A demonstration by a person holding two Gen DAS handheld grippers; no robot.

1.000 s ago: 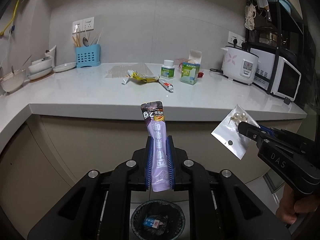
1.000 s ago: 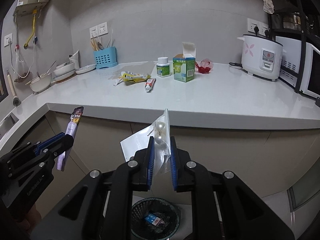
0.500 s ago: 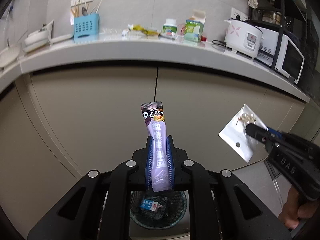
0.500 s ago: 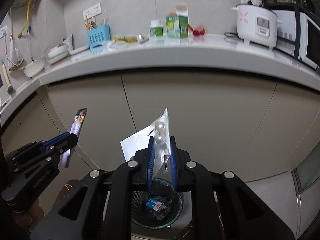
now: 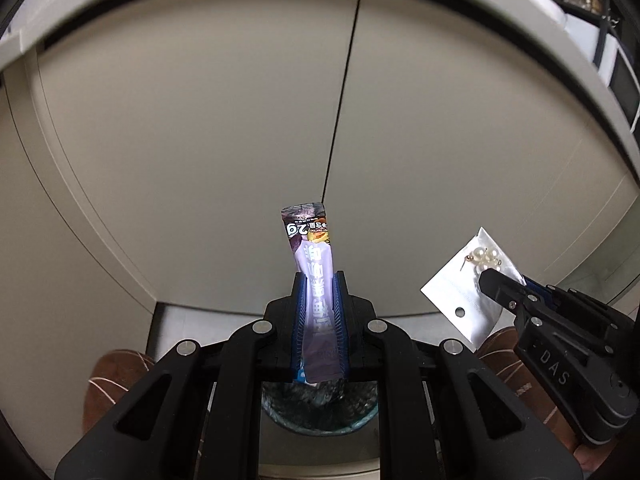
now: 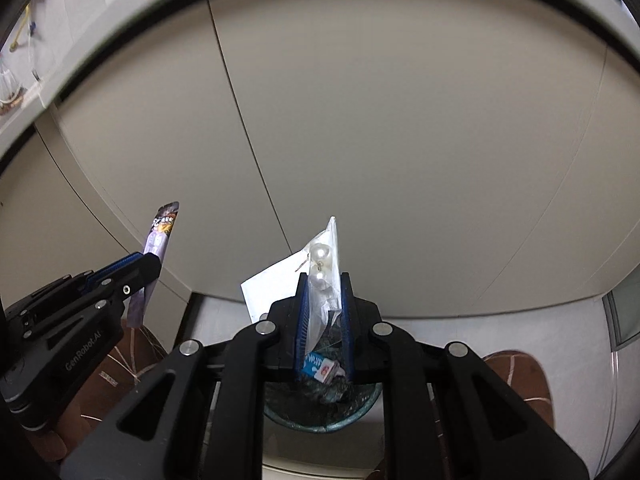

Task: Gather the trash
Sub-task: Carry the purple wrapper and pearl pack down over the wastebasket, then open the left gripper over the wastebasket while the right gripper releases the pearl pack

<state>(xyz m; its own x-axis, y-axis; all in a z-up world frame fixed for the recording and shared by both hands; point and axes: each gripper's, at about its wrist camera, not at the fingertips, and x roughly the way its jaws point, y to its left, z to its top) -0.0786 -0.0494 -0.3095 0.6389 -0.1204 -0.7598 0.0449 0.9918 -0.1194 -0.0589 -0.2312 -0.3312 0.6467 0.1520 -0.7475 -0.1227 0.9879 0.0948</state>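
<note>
My left gripper [image 5: 319,280] is shut on a purple snack sachet [image 5: 310,248] that sticks up between its blue pads. It also shows at the left of the right wrist view [image 6: 162,232]. My right gripper [image 6: 323,280] is shut on a clear packet with white pearl beads [image 6: 322,256], seen at the right in the left wrist view [image 5: 468,292]. Both hang just above a round dark trash bin [image 6: 320,412] on the floor, which holds a blue-and-white carton [image 6: 320,366]. The bin [image 5: 320,412] is partly hidden behind my left gripper's body.
Beige cabinet doors [image 5: 240,140] fill the view ahead, under the white counter edge [image 5: 520,0]. Brown slippers sit on the floor to the left [image 5: 108,384] and right [image 6: 516,380] of the bin.
Both grippers have dropped from counter height down to close above the bin, each still holding its item. The counter top and its objects have left view.
</note>
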